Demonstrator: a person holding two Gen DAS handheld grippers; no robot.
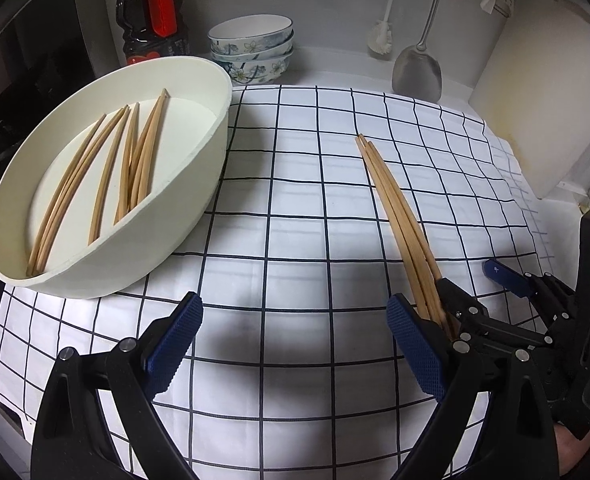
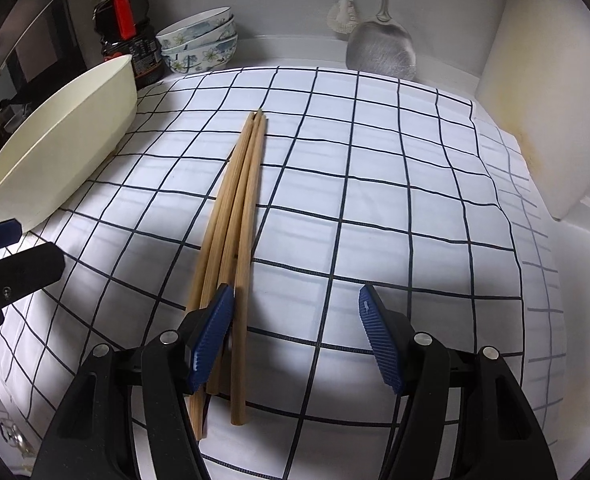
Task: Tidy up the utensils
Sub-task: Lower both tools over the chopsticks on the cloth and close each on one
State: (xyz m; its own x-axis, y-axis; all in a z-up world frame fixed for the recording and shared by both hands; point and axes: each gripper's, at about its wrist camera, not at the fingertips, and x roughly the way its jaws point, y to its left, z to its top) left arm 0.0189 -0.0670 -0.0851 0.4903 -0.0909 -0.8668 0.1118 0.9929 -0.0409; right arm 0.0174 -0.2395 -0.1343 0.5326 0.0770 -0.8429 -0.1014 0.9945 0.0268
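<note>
Several wooden chopsticks (image 2: 239,216) lie bundled on the checked cloth (image 2: 375,200), also seen in the left wrist view (image 1: 395,216). My right gripper (image 2: 295,332) is open; its left finger (image 2: 211,340) rests over the near ends of the bundle, one stick lying just inside the jaws. My left gripper (image 1: 295,344) is open and empty, low over the cloth, left of the bundle. The right gripper (image 1: 495,300) shows beside it. A white oval tray (image 1: 199,184) at the left holds several more chopsticks (image 1: 107,176).
Behind the tray stand a dark sauce bottle (image 1: 151,12) and stacked floral bowls (image 1: 255,48). A metal spatula (image 1: 417,68) and a brush (image 1: 381,36) hang at the back wall. A white cutting board (image 1: 543,92) leans at the right.
</note>
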